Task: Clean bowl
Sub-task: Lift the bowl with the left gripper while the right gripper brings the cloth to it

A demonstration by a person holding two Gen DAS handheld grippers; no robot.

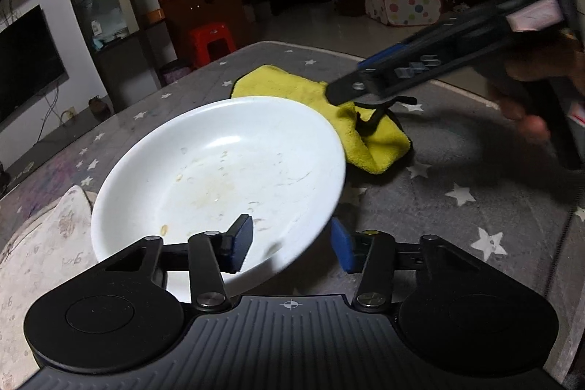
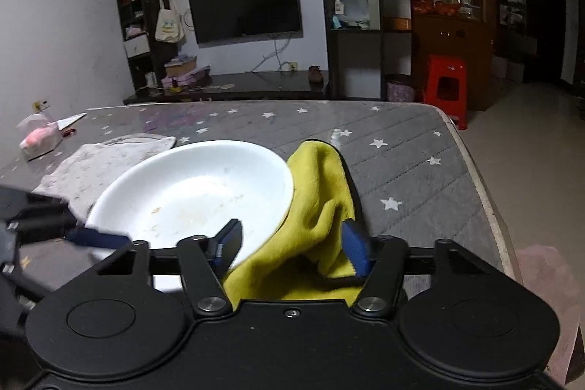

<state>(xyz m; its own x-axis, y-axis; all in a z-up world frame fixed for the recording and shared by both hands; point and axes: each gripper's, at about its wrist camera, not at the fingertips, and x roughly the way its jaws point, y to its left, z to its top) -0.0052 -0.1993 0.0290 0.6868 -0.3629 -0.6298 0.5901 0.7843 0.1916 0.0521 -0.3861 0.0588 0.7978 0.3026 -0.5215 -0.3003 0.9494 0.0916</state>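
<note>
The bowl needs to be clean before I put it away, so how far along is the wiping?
Done: nothing; the bowl shows crumbs and a yellowish smear. In hand: left gripper straddles its rim, right gripper is around the yellow cloth. Left: all the wiping.

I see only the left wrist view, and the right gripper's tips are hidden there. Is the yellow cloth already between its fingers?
Observer: Yes. In the right wrist view the yellow cloth is bunched between the right gripper's fingers and touches both.
Operator: Is anything else on the table that I cannot see?
Observer: A clear bag with something pink lies near the far left edge of the table.
</note>
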